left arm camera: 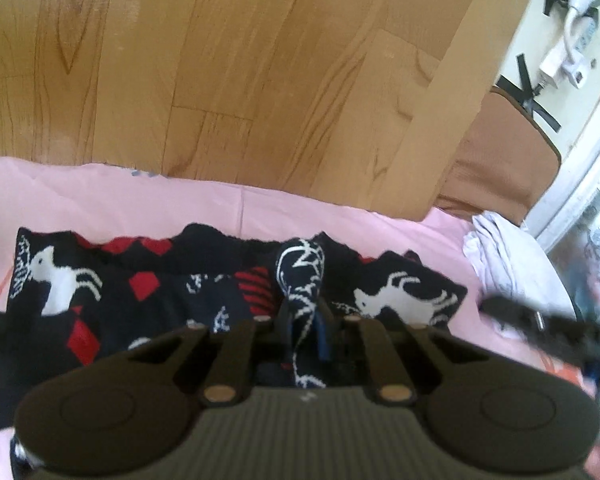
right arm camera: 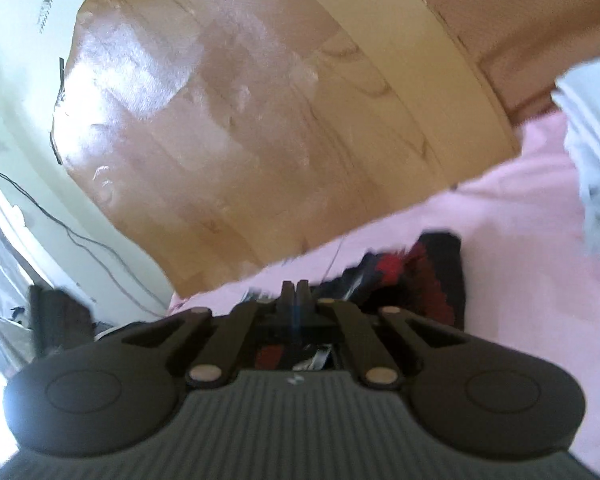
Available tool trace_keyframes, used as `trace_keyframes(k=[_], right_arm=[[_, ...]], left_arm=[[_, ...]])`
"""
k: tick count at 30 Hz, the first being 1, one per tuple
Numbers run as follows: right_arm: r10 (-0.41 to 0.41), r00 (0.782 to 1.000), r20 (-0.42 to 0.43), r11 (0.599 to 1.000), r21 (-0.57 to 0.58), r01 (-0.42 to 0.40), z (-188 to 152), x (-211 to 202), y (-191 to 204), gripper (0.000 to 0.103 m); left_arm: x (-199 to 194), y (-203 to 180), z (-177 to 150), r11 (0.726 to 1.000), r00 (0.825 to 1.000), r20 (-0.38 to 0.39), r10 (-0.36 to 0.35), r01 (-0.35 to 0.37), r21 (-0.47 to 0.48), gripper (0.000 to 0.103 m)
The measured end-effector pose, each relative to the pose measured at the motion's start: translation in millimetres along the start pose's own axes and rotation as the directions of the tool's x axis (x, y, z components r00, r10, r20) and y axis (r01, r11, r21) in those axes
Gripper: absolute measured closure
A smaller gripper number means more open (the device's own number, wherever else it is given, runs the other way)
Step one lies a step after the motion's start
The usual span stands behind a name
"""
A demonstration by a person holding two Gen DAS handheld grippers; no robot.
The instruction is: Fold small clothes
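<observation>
A small dark knit garment (left arm camera: 148, 292) with red diamonds and white animal figures lies on the pink sheet (left arm camera: 140, 196). My left gripper (left arm camera: 304, 320) is shut on a bunched fold of this garment, which sticks up between the fingers. In the right wrist view my right gripper (right arm camera: 295, 292) has its fingers pressed together at the garment's edge (right arm camera: 420, 276); the view is blurred and I cannot tell whether cloth is between them. The right gripper also shows as a dark blur in the left wrist view (left arm camera: 540, 324).
A wooden headboard (left arm camera: 260, 60) stands behind the pink sheet. White crumpled cloth (left arm camera: 496, 248) lies at the right; it also shows in the right wrist view (right arm camera: 592, 152). A brown cushion (left arm camera: 496, 160) sits beyond the board. Cables (right arm camera: 80, 240) run along the white wall at the left.
</observation>
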State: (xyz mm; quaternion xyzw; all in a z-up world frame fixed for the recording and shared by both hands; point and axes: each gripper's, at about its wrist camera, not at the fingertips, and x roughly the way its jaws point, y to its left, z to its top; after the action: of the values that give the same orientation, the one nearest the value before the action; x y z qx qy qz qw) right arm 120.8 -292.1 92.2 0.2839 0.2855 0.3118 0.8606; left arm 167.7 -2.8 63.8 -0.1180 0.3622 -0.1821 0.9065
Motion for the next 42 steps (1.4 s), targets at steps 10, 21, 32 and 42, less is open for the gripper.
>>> trace_keyframes(k=[10, 21, 32, 42], right_arm=[[-0.307, 0.936, 0.173, 0.604, -0.724, 0.332, -5.8, 21.9, 54.9, 0.052], [-0.364, 0.924, 0.118, -0.199, -0.979, 0.047, -78.8, 56.3, 74.6, 0.050], [-0.083, 0.997, 0.011, 0.970, -0.230, 0.083, 36.1, 37.9, 57.8, 0.093], [-0.193, 0.977, 0.095, 0.915, 0.377, 0.144, -31.0, -18.3, -46.6, 0.083]], left_arm=[[9.8, -4.0, -5.5, 1.000, 1.000, -0.014, -0.002, 0.002, 0.006, 0.093], [9.3, 6.9, -4.8, 1.000, 0.999, -0.028, -0.027, 0.027, -0.008, 0.092], [-3.4, 15.7, -6.0, 0.986, 0.990, 0.033, -0.137, 0.139, -0.087, 0.090], [28.1, -15.0, -11.5, 0.997, 0.996, -0.063, -0.063, 0.066, 0.048, 0.070]])
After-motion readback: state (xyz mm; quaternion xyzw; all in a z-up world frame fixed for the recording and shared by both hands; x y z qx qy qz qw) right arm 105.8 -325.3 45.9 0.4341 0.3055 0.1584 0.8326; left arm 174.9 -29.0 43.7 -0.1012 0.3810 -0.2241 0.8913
